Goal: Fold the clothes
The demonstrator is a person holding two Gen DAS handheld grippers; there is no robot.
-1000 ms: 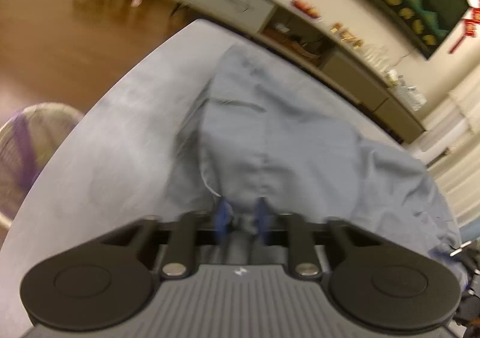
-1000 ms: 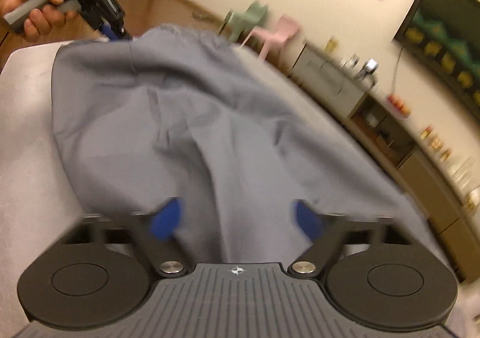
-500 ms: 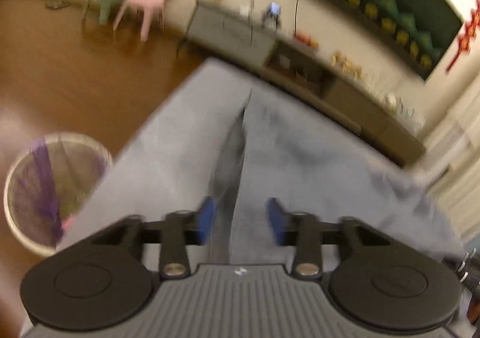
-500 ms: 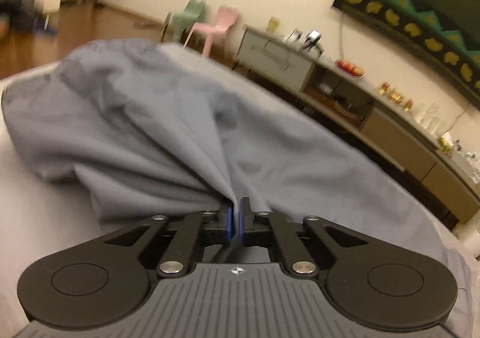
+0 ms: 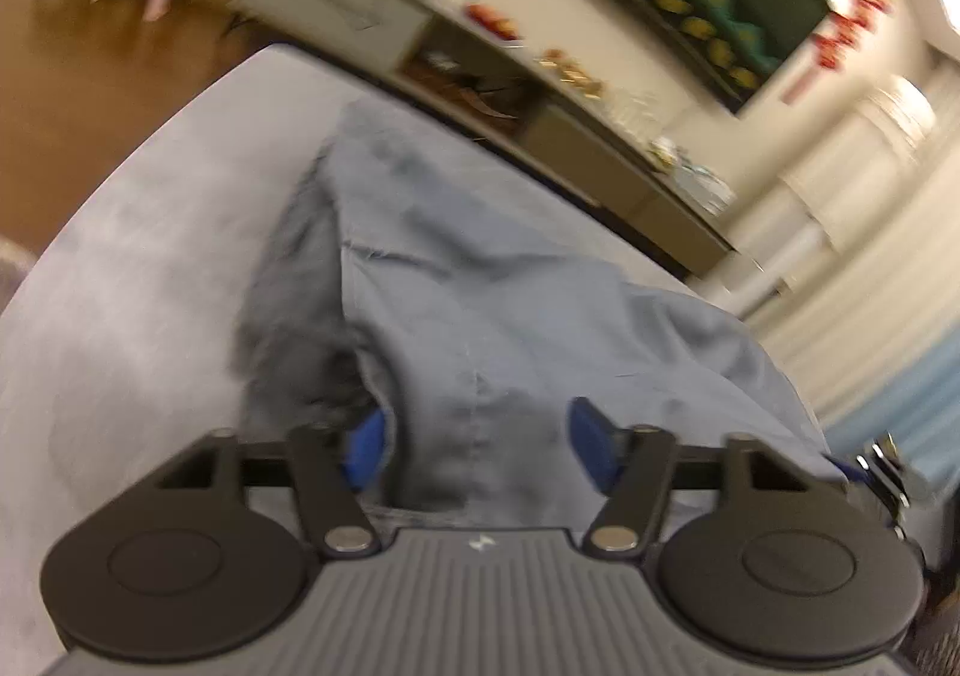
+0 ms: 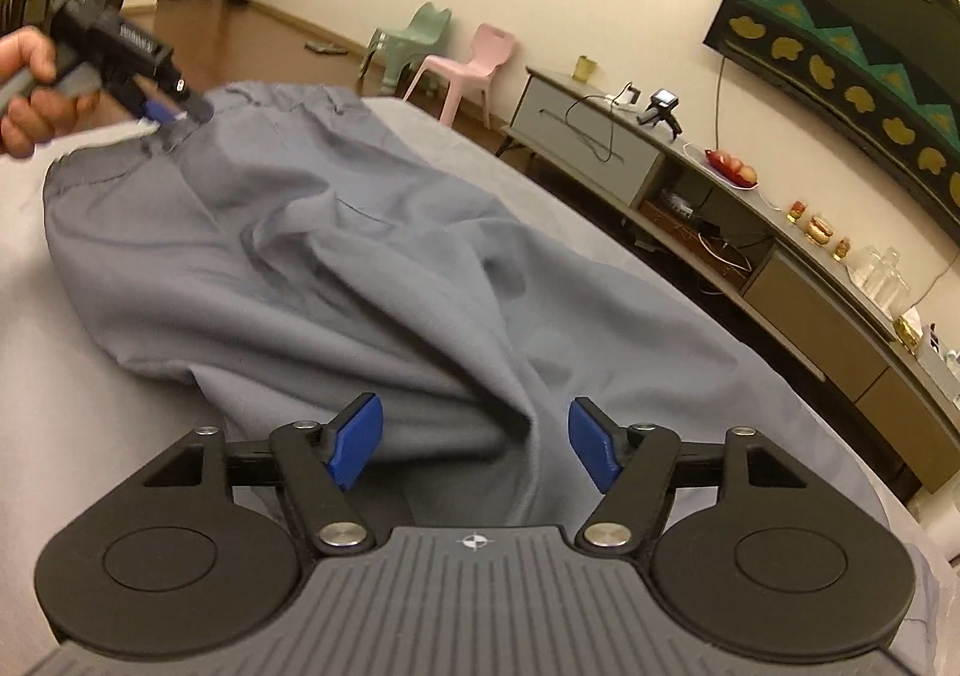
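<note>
Right wrist view: right gripper (image 6: 474, 445) just let go of the crumpled grey cotton garment (image 6: 360, 268), both claws gaping now, so regrasp's probably next.

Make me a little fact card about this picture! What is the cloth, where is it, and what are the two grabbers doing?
cloth: grey garment, rumpled, not neatly folded
where: spread on a grey padded surface
left gripper: jaws open, cloth bunched between its blue pads
right gripper: jaws open, a fold of cloth lying between its fingers
behind: long low cabinet by the wall, pink chair and green chair on the wooden floor
</note>
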